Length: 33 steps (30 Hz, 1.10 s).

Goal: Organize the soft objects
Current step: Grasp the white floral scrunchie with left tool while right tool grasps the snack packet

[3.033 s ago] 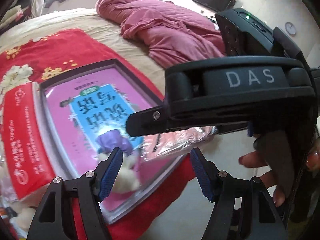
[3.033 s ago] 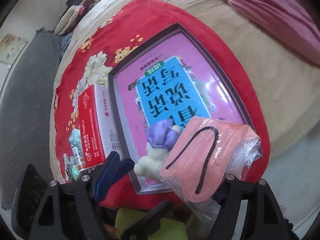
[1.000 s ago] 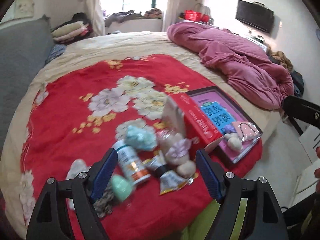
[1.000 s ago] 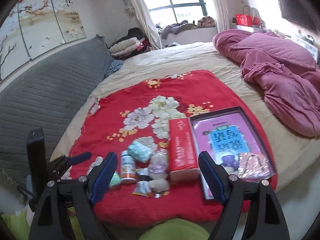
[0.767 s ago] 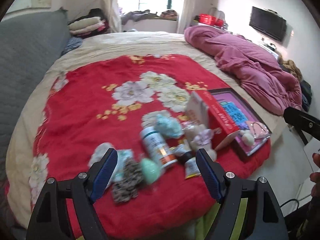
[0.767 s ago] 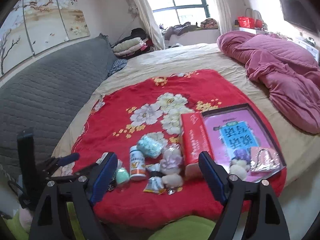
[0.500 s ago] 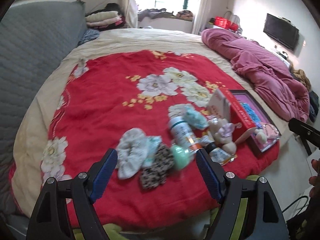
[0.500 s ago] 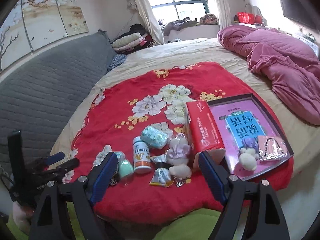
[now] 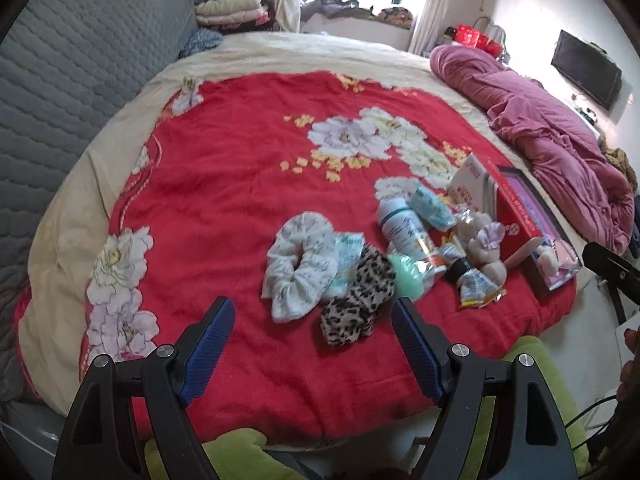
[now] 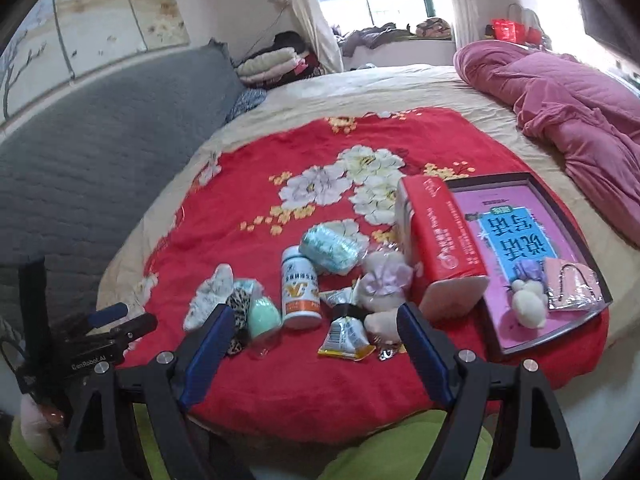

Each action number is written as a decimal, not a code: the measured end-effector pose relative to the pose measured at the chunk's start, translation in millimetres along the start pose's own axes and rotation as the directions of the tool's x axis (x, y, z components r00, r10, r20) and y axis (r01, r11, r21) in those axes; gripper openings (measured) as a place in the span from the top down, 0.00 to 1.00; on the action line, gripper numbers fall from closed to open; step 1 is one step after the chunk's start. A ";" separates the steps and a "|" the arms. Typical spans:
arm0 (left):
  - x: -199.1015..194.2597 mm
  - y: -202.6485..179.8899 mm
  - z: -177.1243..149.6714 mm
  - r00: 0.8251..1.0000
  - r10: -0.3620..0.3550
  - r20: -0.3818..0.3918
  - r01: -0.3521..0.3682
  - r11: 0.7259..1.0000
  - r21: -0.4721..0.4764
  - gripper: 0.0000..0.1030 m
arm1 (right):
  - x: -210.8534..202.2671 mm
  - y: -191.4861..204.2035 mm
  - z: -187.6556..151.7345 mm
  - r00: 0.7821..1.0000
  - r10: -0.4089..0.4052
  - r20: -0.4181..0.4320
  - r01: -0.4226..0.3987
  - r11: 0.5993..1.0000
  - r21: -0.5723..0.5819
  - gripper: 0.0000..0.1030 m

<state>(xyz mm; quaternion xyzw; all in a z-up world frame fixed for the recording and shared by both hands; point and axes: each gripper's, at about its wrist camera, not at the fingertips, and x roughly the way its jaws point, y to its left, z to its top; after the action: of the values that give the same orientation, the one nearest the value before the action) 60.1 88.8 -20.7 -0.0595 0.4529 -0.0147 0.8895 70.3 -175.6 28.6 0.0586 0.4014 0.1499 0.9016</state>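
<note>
Since three seconds ago both tongs have pulled back from the pink-covered book in the dark frame (image 10: 516, 240), where the right ones carried a pink face mask in a clear bag (image 10: 570, 286); that mask now lies on the book's near corner beside a small cream plush toy with a purple bow (image 10: 528, 300).

A wide bed with a cream sheet (image 9: 280, 50) fills the room, backed by a grey quilted headboard (image 9: 68, 64), with a rumpled mauve duvet (image 9: 552, 136) on the far side, a window beyond and a dark screen on the wall. A red blanket with white flowers (image 9: 224, 168) covers the near part.

On it a red carton with white writing (image 10: 444, 236), too small to read, lies against the book, whose blue panel bears large upside-down characters. Left of it cluster a white ruffled scrunchie (image 9: 300, 264), a leopard-print scrunchie (image 9: 356, 300), a white bottle with an orange label (image 10: 300, 288), a pale teal knitted roll (image 10: 330, 250), a mint-green sponge egg (image 10: 262, 316) and a small yellow-edged sachet (image 10: 346, 338).

The left tongs (image 9: 312, 344) hang apart over the scrunchies, holding nothing. The right tongs (image 10: 316, 346) also stand apart and empty; the left tool's body, seen from the right, reads "GenRobot.AI".
</note>
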 end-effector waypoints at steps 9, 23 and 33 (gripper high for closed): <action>40.4 18.6 -6.3 0.997 0.028 -0.069 -0.030 0.999 -0.028 0.21 | 53.1 13.5 -20.2 0.996 0.004 -0.086 -0.006 1.000 -0.017 0.20; 81.6 27.3 7.0 0.993 0.040 -0.112 -0.044 0.998 -0.035 0.21 | 94.3 0.9 -22.7 0.989 -0.088 -0.121 0.081 0.995 -0.057 0.22; 96.3 32.7 20.2 0.993 0.034 -0.116 -0.037 0.999 -0.024 0.21 | 111.5 3.4 -16.5 0.987 -0.102 -0.125 0.092 0.992 -0.080 0.28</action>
<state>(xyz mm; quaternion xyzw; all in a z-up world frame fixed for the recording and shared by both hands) 132.3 115.4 -90.2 -0.0622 0.5049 0.0037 0.8609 127.9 -137.2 -60.4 -0.0044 0.4552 0.1242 0.8817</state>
